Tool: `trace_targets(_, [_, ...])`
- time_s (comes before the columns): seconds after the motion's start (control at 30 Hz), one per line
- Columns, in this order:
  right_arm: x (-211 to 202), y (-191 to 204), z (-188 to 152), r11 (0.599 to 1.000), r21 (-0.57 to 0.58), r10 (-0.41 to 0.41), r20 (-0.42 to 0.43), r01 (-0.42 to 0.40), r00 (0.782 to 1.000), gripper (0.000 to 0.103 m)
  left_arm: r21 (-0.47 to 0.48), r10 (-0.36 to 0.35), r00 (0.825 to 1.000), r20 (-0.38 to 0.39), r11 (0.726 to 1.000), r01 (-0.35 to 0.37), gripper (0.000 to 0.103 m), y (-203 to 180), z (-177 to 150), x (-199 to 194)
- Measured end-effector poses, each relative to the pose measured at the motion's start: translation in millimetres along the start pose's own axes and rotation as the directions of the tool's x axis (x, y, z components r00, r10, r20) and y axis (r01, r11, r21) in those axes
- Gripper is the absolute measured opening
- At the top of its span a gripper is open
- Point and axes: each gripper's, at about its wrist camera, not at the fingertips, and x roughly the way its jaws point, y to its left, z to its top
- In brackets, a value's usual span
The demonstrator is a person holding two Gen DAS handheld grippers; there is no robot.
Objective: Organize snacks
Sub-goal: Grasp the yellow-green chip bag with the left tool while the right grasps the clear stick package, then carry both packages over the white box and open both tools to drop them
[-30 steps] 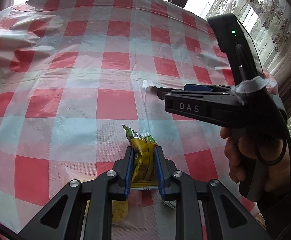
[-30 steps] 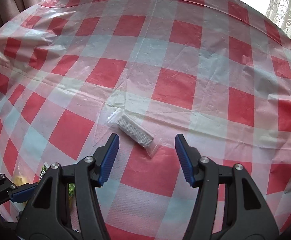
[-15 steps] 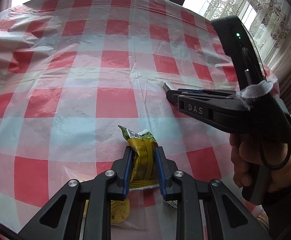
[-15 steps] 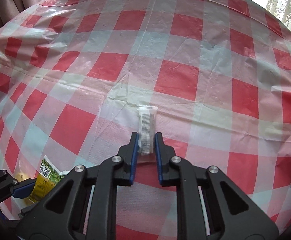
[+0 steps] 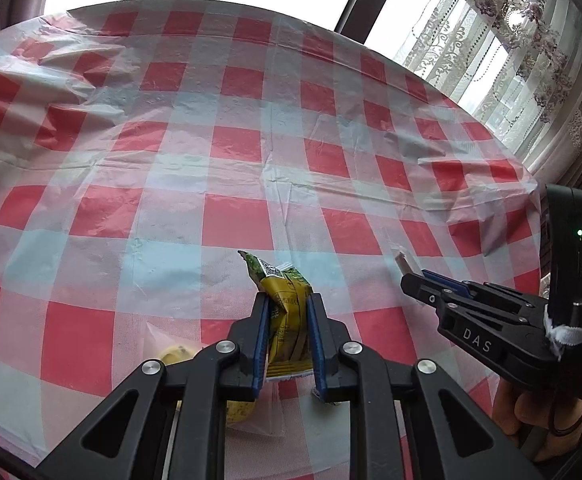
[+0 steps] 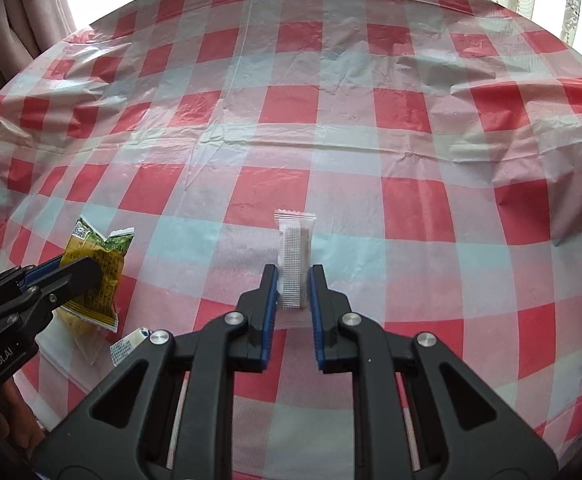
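2 claws gripping, white packet (image 6: 295, 258) lengthwise forward, yellow packet (image 5: 287, 316) upright

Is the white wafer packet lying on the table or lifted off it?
Cannot tell for certain. The right tongs are shut on the white wafer packet, which stands on end between the blue pads; whether its lower end touches the checked tablecloth is hidden.

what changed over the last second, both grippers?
The right gripper, open over the clear white packet a second ago, closed on it, turned it from slanted to lengthwise between the fingers and lifted it off the checked tablecloth. In the left view it drew back towards the lower right. The left gripper stayed clamped on the yellow-green snack packet, barely moving.
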Motion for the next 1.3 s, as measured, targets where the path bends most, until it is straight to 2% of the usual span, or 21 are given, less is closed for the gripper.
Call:
trace_targets(0.33, [-37.7,1.0,-33.8,1.000,0.025,0.018,0.008,-0.018,1.000,0.019,0.003,-0.009,0.999,0.039,1.000,0.009,0.019,-14.4,-7.0,-30.6])
trace_targets(0.5, [-55.9,-8.6,-50.8,0.998,0.057,0.012,0.013,-0.012,1.000,0.019,-0.006,-0.049,0.998,0.028,0.999,0.049,0.019,-27.0,-16.6,-43.2])
trace_targets(0.83, [-97.3,-43.3,-84.7,0.990,0.133,-0.051,0.036,0.045,0.998,0.019,0.085,-0.125,0.990,-0.067,0.988,0.131,0.019,-91.3,-46.5,-50.3])
trace_targets(1.0, [-113.7,-70.0,-105.2,0.978,0.191,-0.095,0.033,0.087,0.995,0.019,0.159,-0.153,0.983,-0.105,0.973,0.168,0.019,-129.3,-60.8,-50.4])
trace_targets(1.3, [-143.7,-115.1,-145.2,0.951,0.270,-0.160,0.023,0.148,0.987,0.019,0.223,-0.198,0.964,-0.176,0.946,0.235,0.019,-178.3,-79.4,-47.0])
